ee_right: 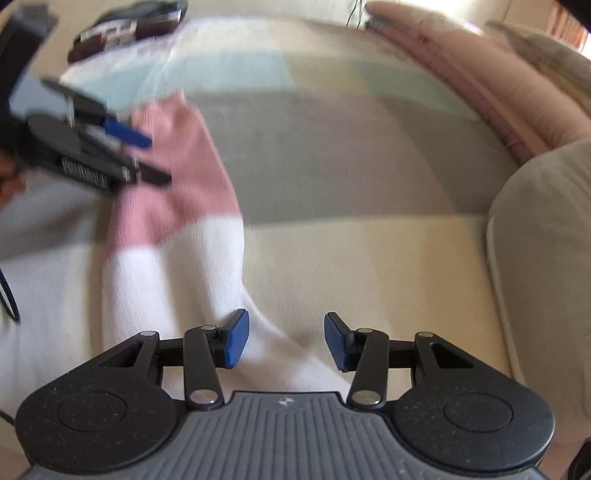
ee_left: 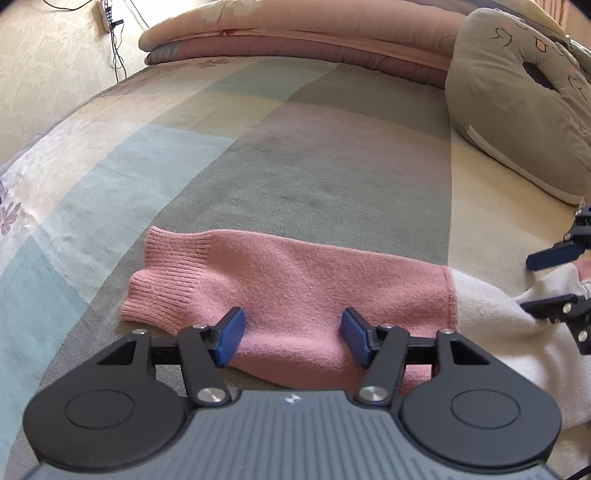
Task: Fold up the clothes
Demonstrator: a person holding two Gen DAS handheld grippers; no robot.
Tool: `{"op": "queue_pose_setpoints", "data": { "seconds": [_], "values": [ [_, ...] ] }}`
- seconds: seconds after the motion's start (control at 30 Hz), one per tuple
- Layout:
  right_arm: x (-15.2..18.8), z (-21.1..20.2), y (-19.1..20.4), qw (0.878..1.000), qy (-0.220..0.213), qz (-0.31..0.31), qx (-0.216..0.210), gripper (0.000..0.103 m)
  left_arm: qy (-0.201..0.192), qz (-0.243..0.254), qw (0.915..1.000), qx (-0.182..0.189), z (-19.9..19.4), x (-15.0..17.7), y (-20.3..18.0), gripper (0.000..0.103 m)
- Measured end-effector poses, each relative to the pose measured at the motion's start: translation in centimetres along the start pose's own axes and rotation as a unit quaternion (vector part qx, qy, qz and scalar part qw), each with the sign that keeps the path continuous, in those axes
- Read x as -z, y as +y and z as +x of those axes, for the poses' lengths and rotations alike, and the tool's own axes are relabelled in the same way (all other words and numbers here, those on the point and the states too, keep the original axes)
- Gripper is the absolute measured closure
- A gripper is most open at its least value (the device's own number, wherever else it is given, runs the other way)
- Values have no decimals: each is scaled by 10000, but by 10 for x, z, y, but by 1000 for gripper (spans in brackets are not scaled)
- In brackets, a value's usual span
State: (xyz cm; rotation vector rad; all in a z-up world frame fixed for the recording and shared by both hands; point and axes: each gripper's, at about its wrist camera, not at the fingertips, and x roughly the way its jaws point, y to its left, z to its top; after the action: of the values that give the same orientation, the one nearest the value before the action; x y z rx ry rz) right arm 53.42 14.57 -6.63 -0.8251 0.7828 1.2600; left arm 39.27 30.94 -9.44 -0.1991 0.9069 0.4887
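A pink and white knitted sweater lies flat on the bed. Its pink sleeve end (ee_left: 288, 291) with a ribbed cuff (ee_left: 162, 284) stretches leftward in the left wrist view. My left gripper (ee_left: 291, 334) hovers open over the pink sleeve, one blue pad on each side of it. In the right wrist view the white part of the sleeve (ee_right: 173, 288) runs up into the pink part (ee_right: 184, 177). My right gripper (ee_right: 286, 339) is open just above the white sleeve's edge. The left gripper (ee_right: 147, 158) shows at the upper left, blurred; the right gripper (ee_left: 546, 280) shows at the right edge.
The bed has a checked pastel cover (ee_left: 295, 162). A grey-green cushion (ee_left: 517, 110) lies at the right, and a folded pink quilt (ee_left: 295, 33) along the far side. A dark object (ee_right: 125, 29) lies at the bed's far left corner. Cables (ee_left: 116, 48) run on the floor.
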Motion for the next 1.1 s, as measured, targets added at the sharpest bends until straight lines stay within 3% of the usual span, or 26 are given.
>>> {"op": "queue_pose_setpoints", "data": {
  "seconds": [0.1, 0.23, 0.33, 0.4, 0.47, 0.53, 0.6, 0.73, 0.83, 0.93, 1.0, 1.1],
  "values": [
    [0, 4, -5, 9997, 83, 165, -182, 54, -3, 52, 10000, 12, 0, 0, 0, 41],
    [-4, 5, -13, 9967, 236, 396, -670, 84, 27, 28, 10000, 28, 0, -3, 1, 40],
    [-4, 1, -12, 9978, 143, 372, -522, 97, 32, 33, 10000, 40, -3, -7, -1, 45],
    [-5, -5, -15, 9982, -76, 566, -174, 97, -2, 97, 9999, 64, -8, -10, -4, 45],
    [-5, -10, -18, 9965, -239, 801, 33, 97, -193, 473, 9987, 34, -13, -12, -14, 45],
    [-5, -13, -21, 9936, -376, 1054, 174, 97, -64, 874, 9961, 50, -9, -11, -24, 45],
    [-2, -22, -18, 9914, -439, 1169, 383, 95, 97, 920, 9957, 72, -7, -9, -26, 45],
    [15, -37, -14, 9839, -236, 1714, 457, 92, -88, 876, 9958, 270, -19, -11, -22, 45],
    [20, -34, -22, 9785, -220, 1962, 591, 91, 2, 942, 9949, 359, -2, -15, -26, 45],
    [25, -31, -30, 9724, -204, 2208, 723, 96, 89, 990, 9940, 448, 15, -21, -29, 31],
    [29, -29, -35, 9679, -194, 2371, 812, 96, 142, 729, 9960, 490, 26, -34, -24, 29],
    [34, -26, -42, 9604, -178, 2614, 944, 86, 195, 409, 9980, 441, 24, -51, -21, 39]
  ]
}}
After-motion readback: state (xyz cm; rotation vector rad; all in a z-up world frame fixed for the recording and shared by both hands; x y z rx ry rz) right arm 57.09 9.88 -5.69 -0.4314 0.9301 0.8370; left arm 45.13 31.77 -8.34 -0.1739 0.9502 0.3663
